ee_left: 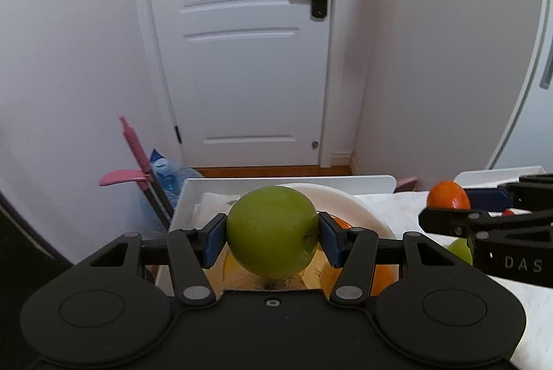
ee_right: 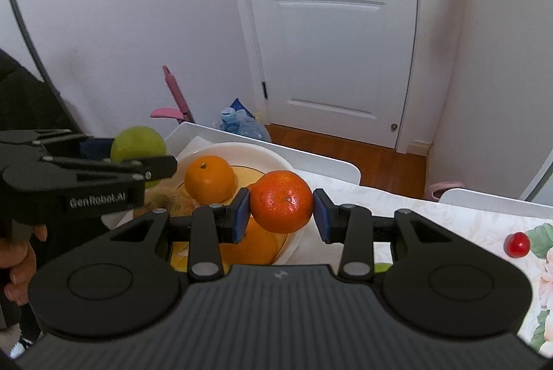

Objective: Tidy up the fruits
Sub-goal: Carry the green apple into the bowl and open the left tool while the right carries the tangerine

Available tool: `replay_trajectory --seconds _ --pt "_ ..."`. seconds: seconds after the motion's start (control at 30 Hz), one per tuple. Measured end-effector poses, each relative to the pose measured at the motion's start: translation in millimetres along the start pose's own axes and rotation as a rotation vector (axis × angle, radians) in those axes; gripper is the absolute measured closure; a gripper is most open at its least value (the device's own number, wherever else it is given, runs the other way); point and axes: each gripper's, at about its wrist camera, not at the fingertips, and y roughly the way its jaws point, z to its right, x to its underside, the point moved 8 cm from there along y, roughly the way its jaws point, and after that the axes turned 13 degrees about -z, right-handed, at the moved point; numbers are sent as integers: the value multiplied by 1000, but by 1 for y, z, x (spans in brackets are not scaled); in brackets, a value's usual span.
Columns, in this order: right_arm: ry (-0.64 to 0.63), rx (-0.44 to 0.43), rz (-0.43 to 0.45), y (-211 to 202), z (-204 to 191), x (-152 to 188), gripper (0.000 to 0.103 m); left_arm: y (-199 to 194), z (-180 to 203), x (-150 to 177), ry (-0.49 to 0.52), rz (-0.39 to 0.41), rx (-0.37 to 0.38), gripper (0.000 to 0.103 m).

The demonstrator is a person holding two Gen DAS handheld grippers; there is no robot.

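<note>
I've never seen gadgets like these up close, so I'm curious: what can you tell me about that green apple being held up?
The green apple is round, smooth and matte yellow-green, with faint speckles. It lies on its side, its stem dimple facing the right-hand blue pad. The left gripper clamps it between two blue pads, off the table, above the white bowl holding oranges. Nothing else touches it.

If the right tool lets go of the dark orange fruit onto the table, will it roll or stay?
The dark orange fruit, clamped in the right tool, looks nearly round, so it would probably roll a little. Its skin is glossy, so it may be somewhat slippery against the pads. The table looks flat with no raised edge nearby, so releasing over the white bowl seems safer.
</note>
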Motion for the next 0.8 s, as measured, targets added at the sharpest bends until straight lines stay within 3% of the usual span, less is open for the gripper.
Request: replay_trajectory --seconds 0.4,0.73,0.77,0.8 --pt "76 57 -13 11 17 4 49 34 30 7 146 -26 19 43" --pt "101 69 -22 13 18 10 49 45 33 9 174 -37 18 42" --pt "102 70 -22 13 18 10 49 44 34 9 178 -29 16 40" --pt "103 70 -22 12 18 10 49 43 35 9 184 -16 13 31"
